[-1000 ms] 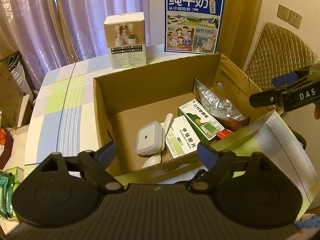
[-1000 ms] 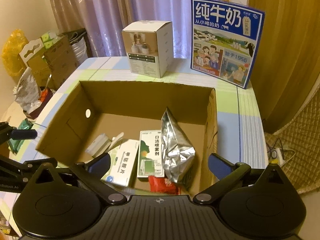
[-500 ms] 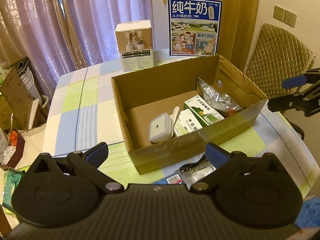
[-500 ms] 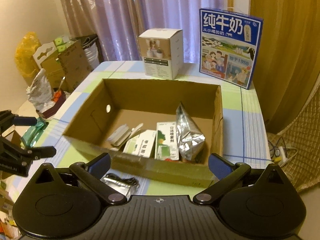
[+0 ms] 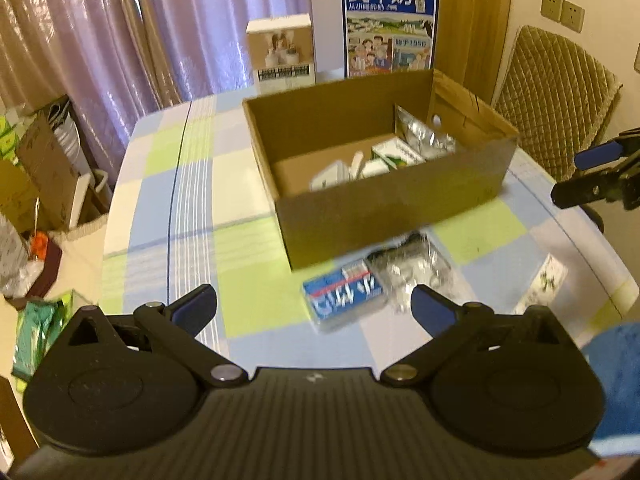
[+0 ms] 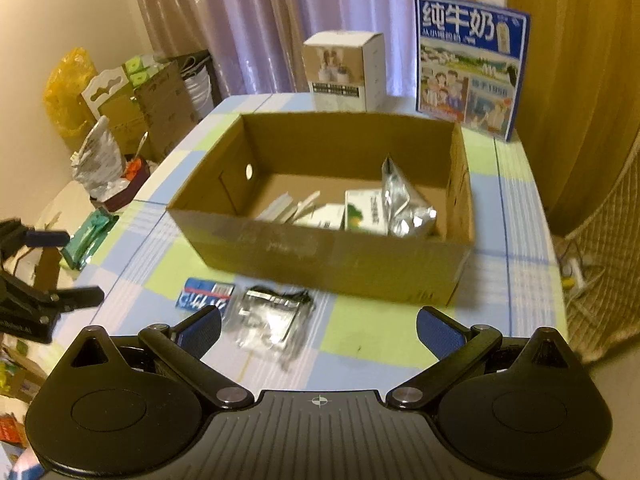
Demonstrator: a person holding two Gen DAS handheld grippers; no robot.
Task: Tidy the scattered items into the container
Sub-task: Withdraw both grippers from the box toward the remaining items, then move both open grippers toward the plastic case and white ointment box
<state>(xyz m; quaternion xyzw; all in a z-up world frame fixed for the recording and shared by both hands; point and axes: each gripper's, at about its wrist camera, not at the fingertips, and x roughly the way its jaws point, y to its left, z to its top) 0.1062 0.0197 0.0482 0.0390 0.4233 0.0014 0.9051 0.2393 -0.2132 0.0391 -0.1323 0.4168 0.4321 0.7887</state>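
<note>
An open cardboard box (image 5: pixel 392 200) (image 6: pixel 328 248) sits on the checked tablecloth and holds green-and-white medicine boxes (image 6: pixel 366 212), a silver foil pouch (image 6: pixel 404 204) (image 5: pixel 424 136) and a white item (image 5: pixel 332 174). In front of it lie a blue packet (image 5: pixel 344 298) (image 6: pixel 204 294) and a clear bag with a black cable (image 5: pixel 412 268) (image 6: pixel 268 312). My left gripper (image 5: pixel 314 304) is open and empty, above the table near the blue packet. My right gripper (image 6: pixel 318 324) is open and empty, above the clear bag.
A blue milk carton box (image 5: pixel 390 26) (image 6: pixel 472 64) and a white product box (image 5: pixel 282 52) (image 6: pixel 344 70) stand behind the cardboard box. A white-green card (image 5: pixel 546 284) lies at the table's right edge. A green packet (image 6: pixel 88 238) lies at the left edge. A chair (image 5: pixel 556 96) stands at the right.
Both grippers have pulled back and up from over the box. The blue packet and the clear bag in front of the box have come into view. Both stay open.
</note>
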